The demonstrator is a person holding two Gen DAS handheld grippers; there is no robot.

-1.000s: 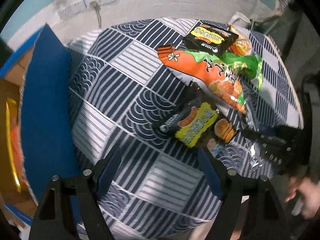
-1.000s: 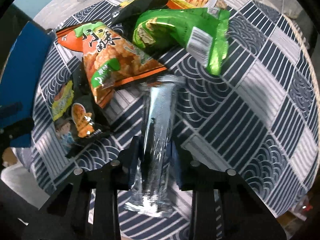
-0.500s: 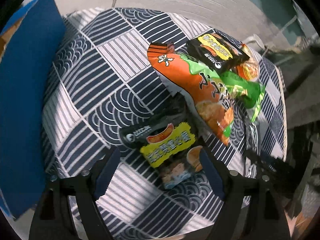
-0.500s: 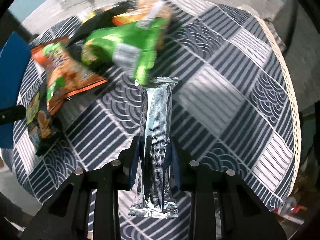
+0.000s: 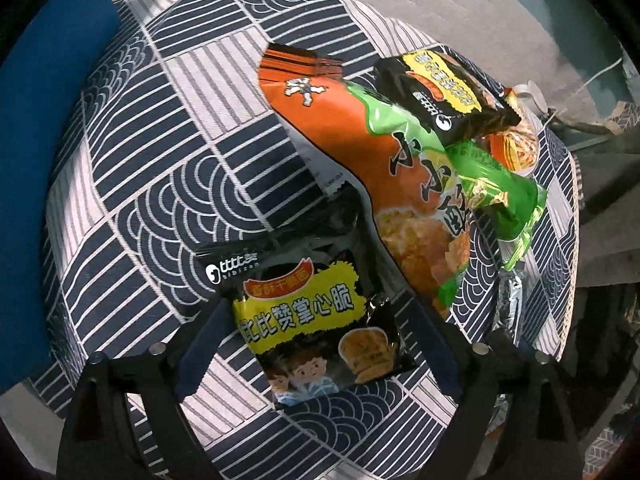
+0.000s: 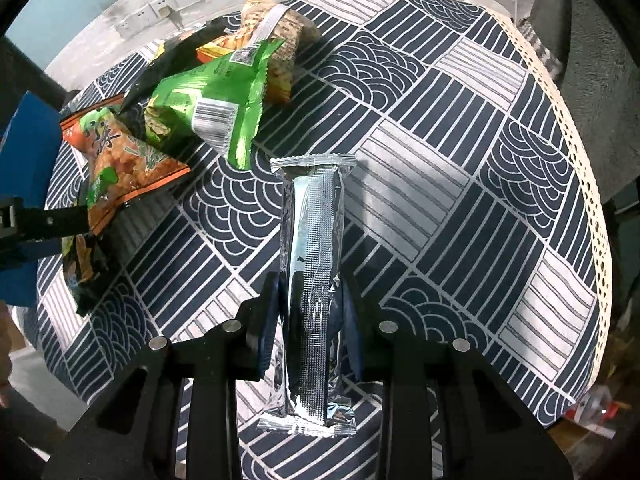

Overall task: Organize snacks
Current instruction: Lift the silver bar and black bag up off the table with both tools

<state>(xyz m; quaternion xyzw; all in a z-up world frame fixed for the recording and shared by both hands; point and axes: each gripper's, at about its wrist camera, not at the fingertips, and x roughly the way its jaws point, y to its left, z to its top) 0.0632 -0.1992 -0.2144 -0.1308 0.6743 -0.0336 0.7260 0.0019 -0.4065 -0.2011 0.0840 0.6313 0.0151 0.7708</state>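
Left tool (image 5: pixel 316 344), jaws just opened wide, straddled the black-and-yellow snack packet (image 5: pixel 312 320) on the worktop (image 5: pixel 168 184). Right tool (image 6: pixel 310 316) clamped the silver foil bar (image 6: pixel 312 280). Risk: the slick packet could slip sideways on closing.

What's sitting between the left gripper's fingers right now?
In the left wrist view, a black and yellow snack packet lies between the open left gripper's fingers, ungripped.

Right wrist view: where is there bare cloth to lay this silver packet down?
Bare cloth runs from the silver packet out to the table's pale trim. The far left is crowded: green bag and orange bag overlap in a pile. In the left wrist view, bare cloth also lies between the blue board and the orange bag.
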